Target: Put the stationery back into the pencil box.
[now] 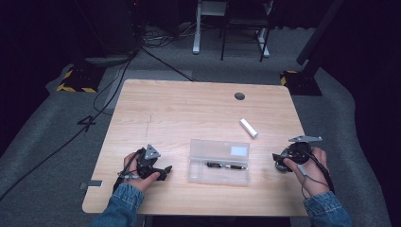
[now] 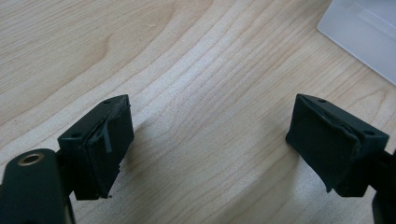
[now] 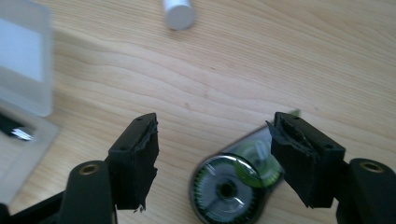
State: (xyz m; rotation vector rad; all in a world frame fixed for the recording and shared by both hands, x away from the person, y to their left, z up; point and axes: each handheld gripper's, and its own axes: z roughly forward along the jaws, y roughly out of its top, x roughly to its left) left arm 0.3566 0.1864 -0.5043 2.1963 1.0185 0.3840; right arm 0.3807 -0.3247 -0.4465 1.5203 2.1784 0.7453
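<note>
- A clear plastic pencil case (image 1: 219, 162) lies open in the middle of the tabletop (image 1: 189, 109), with a black pen (image 1: 226, 166) already inside its lower tray.
- A correction tape dispenser (image 3: 233, 184), clear with a green-and-grey wheel, lies flat on the wood by the right edge, well apart from the case and not yet packed.
- The right gripper (image 3: 215, 161) hangs over it with its jaws spread wide; the dispenser sits between them, unpinched.
- A white eraser (image 1: 248, 127) lies loose beyond the case, also left to go in.
- The left gripper (image 2: 208, 144) rests just left of the case, its jaws released and holding nothing.
- Judged so: one item stowed, two left, then the lid.
</note>
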